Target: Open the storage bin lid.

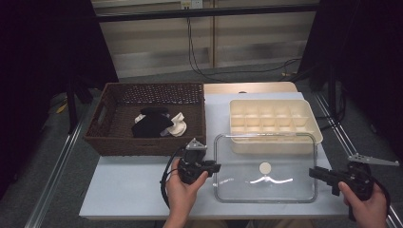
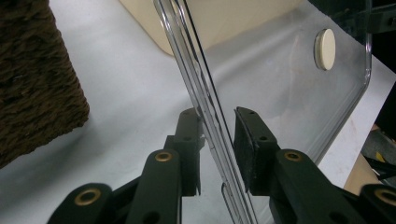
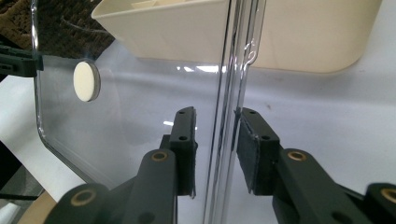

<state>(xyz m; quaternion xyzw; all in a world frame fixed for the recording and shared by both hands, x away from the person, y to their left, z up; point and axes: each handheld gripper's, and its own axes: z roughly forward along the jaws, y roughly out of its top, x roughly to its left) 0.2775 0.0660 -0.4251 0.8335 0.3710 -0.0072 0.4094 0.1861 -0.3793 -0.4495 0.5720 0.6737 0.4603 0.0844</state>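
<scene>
At the bottom centre of the high view, the person's left hand (image 1: pixel 183 192) holds the left hand-held gripper (image 1: pixel 215 167) level, jaws pointing right onto the left edge of the clear lid (image 1: pixel 264 167). At the lower right, the right hand (image 1: pixel 368 204) holds the right hand-held gripper (image 1: pixel 314 173) level, jaws pointing left onto the lid's right edge. In the left gripper view, the jaws stand narrowly apart with the lid's rim between them; the rim lies against the left pad, and a thin gap shows at the right pad. In the right gripper view, the jaws likewise straddle the rim, with small gaps visible on both sides; whether the pads press on it cannot be told. The lid is a transparent, rounded-corner rectangle with a raised rim and a round cream knob (image 1: pixel 265 167) at its centre; it sits at the lower centre of the white table (image 1: pixel 133 190). Just behind it stands a cream plastic tray (image 1: pixel 274 124) divided into compartments. At the upper left stands a dark woven basket (image 1: pixel 147 118) holding black and white cloth items (image 1: pixel 159 123).
</scene>
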